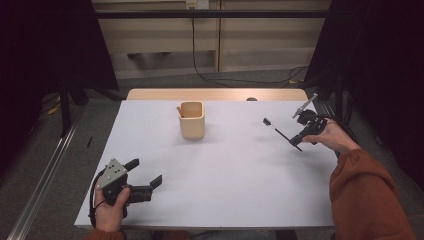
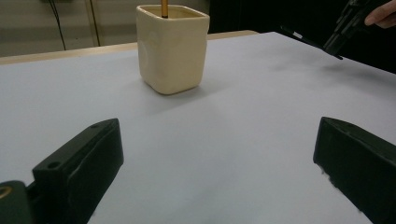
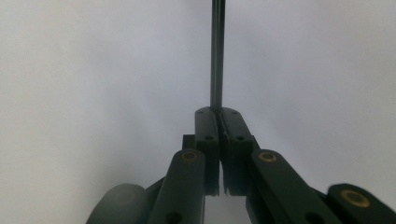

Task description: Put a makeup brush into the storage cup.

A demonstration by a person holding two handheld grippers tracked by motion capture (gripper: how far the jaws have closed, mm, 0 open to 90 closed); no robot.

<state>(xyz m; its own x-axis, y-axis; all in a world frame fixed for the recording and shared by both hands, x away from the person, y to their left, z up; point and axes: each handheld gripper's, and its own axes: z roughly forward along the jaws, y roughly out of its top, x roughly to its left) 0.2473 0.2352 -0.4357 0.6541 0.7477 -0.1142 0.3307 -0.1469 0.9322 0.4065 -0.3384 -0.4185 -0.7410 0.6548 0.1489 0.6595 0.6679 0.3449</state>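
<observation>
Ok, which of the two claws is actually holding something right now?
The right claw, at the table's right side: its jaws are shut on a thin black stick held above the table. The left claw sits wide open with nothing between its jaws.

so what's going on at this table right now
A person sits at a white table with a two-jaw gripper in each hand. The right gripper is shut on a thin black stick and holds it in the air above the table's right side, the free end pointing toward a cream square cup near the far middle. That cup already holds a wooden stick. The left gripper is open near the front left corner, holding nothing.
</observation>
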